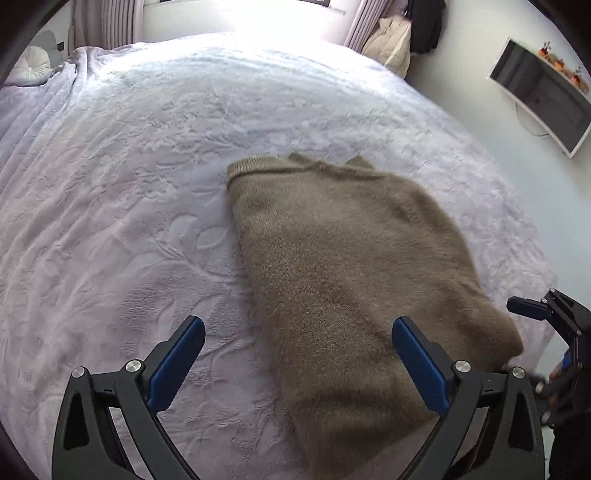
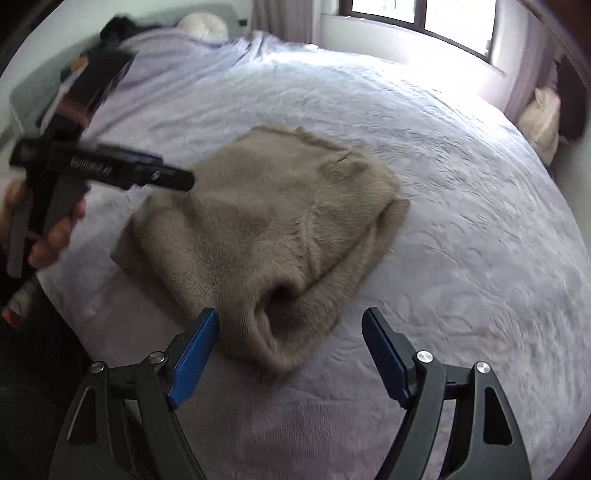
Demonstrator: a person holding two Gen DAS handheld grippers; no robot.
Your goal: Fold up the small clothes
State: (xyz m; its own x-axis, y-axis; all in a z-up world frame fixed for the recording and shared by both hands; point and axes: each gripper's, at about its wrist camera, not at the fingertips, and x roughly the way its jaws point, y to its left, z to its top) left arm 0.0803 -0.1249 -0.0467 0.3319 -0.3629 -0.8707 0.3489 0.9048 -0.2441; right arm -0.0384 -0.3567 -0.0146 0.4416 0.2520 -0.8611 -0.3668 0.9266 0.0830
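The left gripper (image 1: pixel 297 345) has its fingers (image 1: pixel 419 365) spread wide, and nothing is between them; they hang above the near edge of the brown sweater (image 1: pixel 343 266) without touching it. The right gripper (image 2: pixel 290 341) is also spread wide and empty, just over the rolled opening of the same sweater, which lies folded on the bed (image 2: pixel 461 229) with a pale lilac cover. A hand (image 2: pixel 51 236) holds the left gripper's handle at the left of the right wrist view. Further away are a white round cushion (image 2: pixel 202 23), a window (image 2: pixel 424 18) and a wall screen (image 1: pixel 543 96).
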